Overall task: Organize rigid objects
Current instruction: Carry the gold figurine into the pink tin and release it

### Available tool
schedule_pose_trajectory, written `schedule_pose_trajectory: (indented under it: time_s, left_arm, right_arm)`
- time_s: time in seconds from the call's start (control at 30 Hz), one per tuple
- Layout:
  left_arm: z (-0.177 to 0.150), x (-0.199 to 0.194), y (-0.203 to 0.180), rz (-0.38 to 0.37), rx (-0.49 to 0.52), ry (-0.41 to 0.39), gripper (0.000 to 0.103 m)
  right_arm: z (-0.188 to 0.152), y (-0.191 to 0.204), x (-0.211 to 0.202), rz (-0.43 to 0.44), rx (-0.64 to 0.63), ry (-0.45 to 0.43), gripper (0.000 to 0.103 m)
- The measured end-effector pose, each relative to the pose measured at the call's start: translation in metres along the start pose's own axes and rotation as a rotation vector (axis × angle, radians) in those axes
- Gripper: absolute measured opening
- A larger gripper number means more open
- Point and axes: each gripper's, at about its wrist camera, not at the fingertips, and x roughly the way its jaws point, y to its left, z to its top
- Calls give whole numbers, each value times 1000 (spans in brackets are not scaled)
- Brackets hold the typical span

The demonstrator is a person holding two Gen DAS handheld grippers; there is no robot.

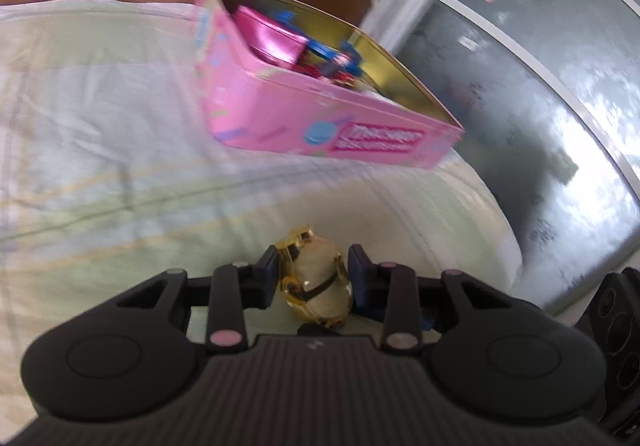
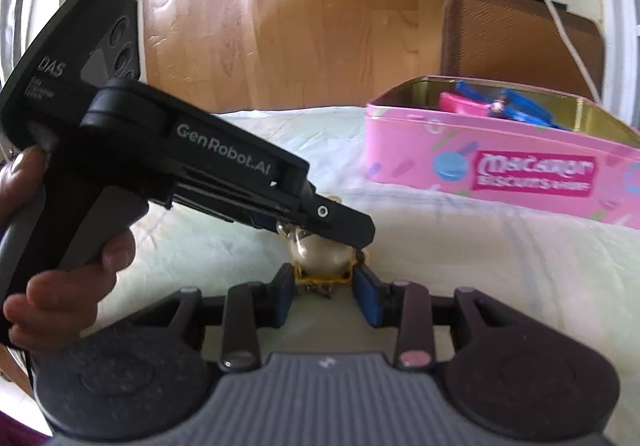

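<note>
A gold, egg-shaped toy figure [image 1: 320, 278] sits between the blue pads of my left gripper [image 1: 314, 266], which is shut on it just above the bed. In the right wrist view the same gold toy [image 2: 324, 258] lies under the left gripper's finger [image 2: 340, 221]. My right gripper [image 2: 325, 286] is partly open with its pads on either side of the toy's near end, touching or nearly so. A pink biscuit tin [image 1: 320, 113] stands open on the bed ahead, holding a pink box [image 1: 272, 37] and blue toys [image 1: 332, 53].
The pale striped bedsheet [image 1: 120, 149] covers the surface. A frosted glass door [image 1: 540, 85] runs along the bed's right edge. In the right wrist view the tin [image 2: 500, 165] sits at the right, with a wooden headboard [image 2: 300, 13] and white cables [image 2: 560, 25] behind.
</note>
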Motion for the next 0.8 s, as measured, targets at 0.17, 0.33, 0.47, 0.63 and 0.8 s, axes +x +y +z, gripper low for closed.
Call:
schedule_pose_trajectory:
  time_s: [0.17,0.33,0.47,0.63,0.8]
  left_arm:
    - [0,21,-26,-32,66,42,38]
    - [-1,38,-49,-31,141,50,39]
    - [9,35,-58,-33,140,27,39]
    - [52,21,-74,-36,176,-68,38]
    - [102,28,-85,4,201,-144,38]
  right_arm:
    - [-11,-8,-23,-68,0,-35,33]
    - [-18,-23,-32,-127,18,-56,34]
    - [-14,-29,-38,-145,35,-102,33]
    - [20,-39,-45,-175,-1,-235,33]
    - [62,-72,-25,-167,38,-324,33]
